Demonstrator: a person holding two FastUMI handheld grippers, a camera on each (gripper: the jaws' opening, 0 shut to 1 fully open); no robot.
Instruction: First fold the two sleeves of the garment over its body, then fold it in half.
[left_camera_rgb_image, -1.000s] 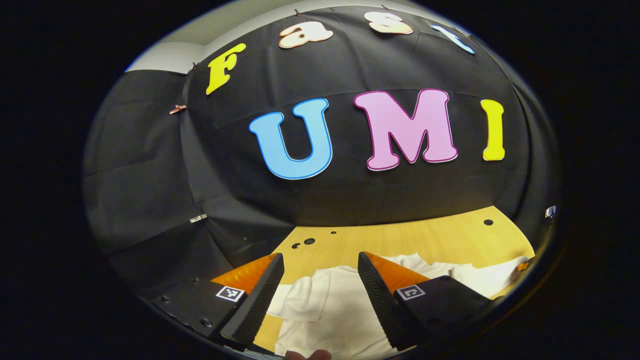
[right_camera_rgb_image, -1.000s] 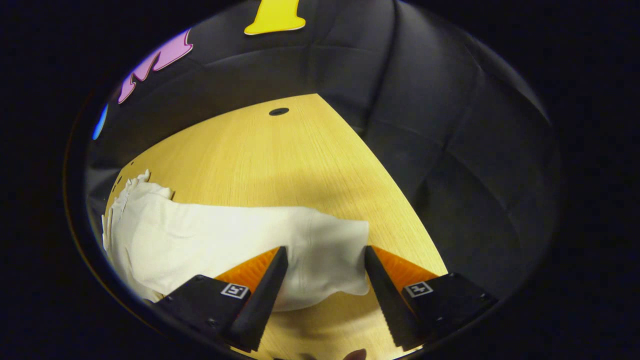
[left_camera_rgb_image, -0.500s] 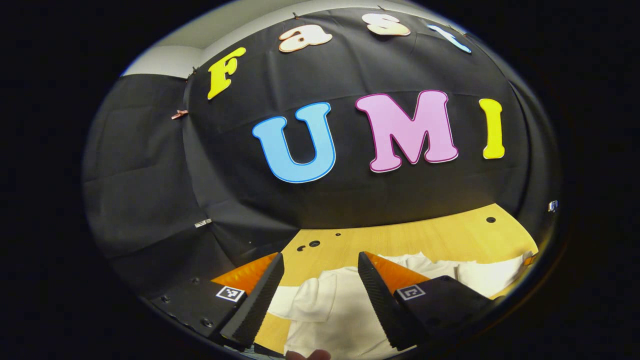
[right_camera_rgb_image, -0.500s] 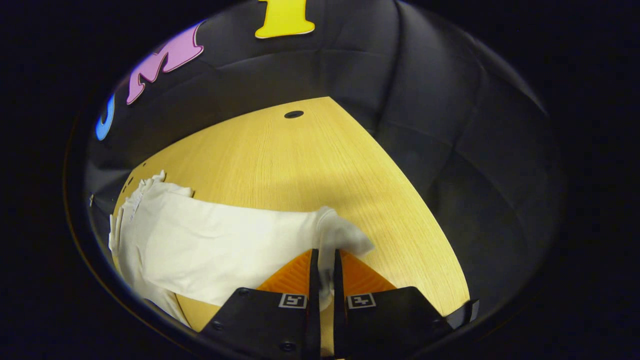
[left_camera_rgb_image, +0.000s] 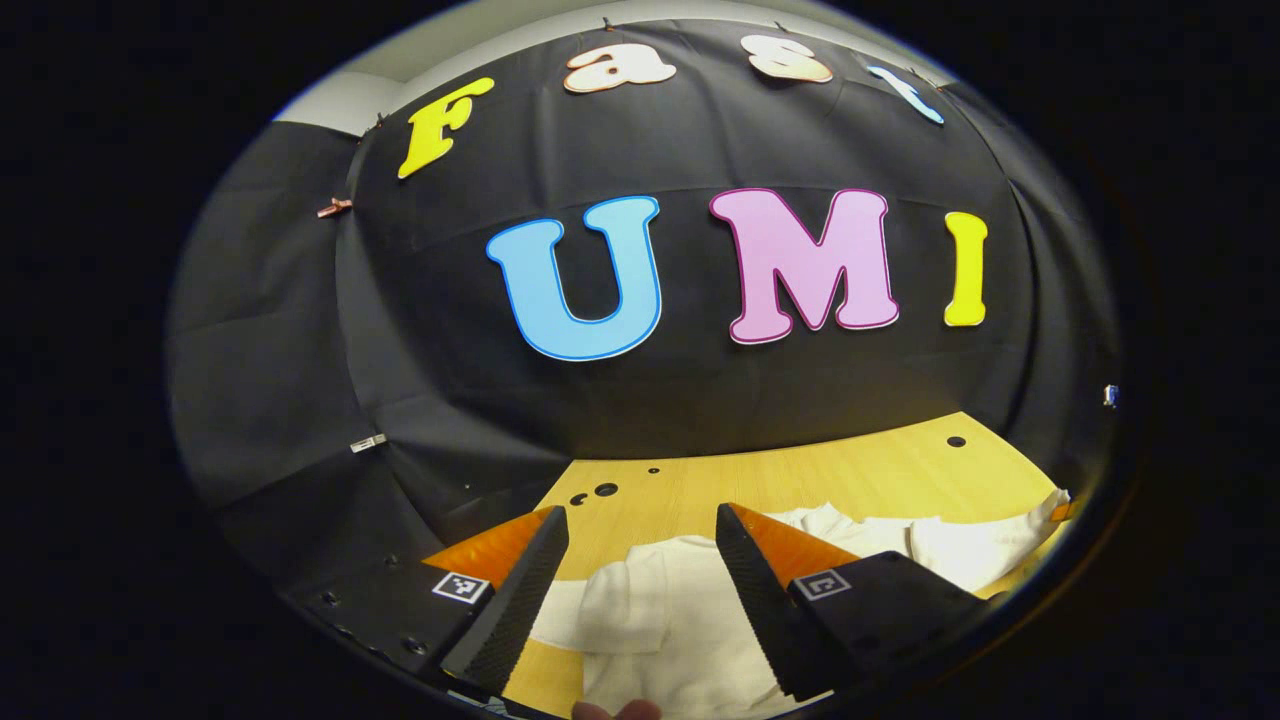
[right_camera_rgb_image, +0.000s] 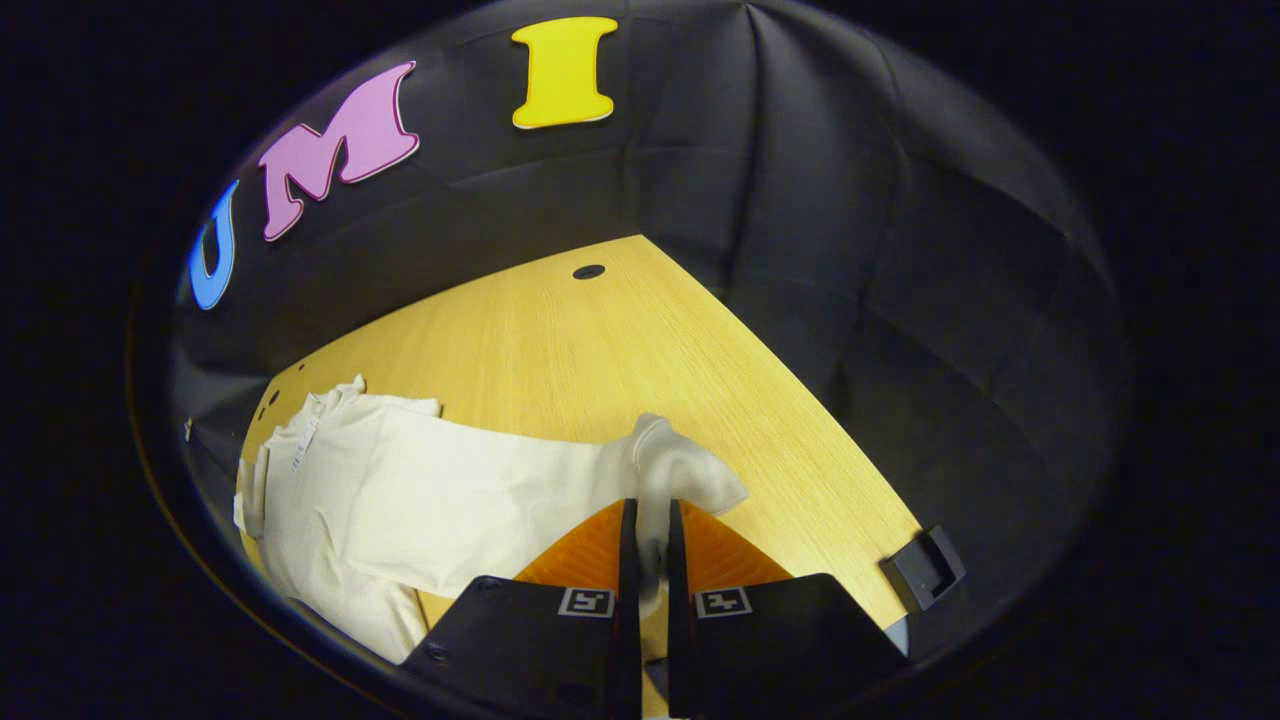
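The wooden desk (right_camera_rgb_image: 560, 350) carries the white garment (right_camera_rgb_image: 400, 500), which lies spread flat on it. In the right gripper view the garment's long axis runs across the desk from the collar end at the far left, near the desk's left edge, toward the sleeve (right_camera_rgb_image: 680, 475) at the centre, so the sleeve points away from the body toward the desk's right side. That sleeve's cuff end is bunched and raised a little off the desk, pinched between the two fingers of the right gripper (right_camera_rgb_image: 646, 560), whose jaws are nearly together with only the fold of cloth between them. A small dark bracket (right_camera_rgb_image: 925, 568) sits at the desk's near right edge, beside this gripper and apart from the cloth, and a dark round hole (right_camera_rgb_image: 589, 272) shows near the desk's far corner. In the left gripper view the garment (left_camera_rgb_image: 690, 600) lies on the desk directly beneath and ahead of the left gripper (left_camera_rgb_image: 640, 565), stretching away to the right toward the desk's right edge. The other sleeve (left_camera_rgb_image: 625, 605) lies folded on the desk between this gripper's fingers, which stand wide apart and hold nothing. A fingertip (left_camera_rgb_image: 615, 710) of the person shows at the bottom edge, below the cloth.
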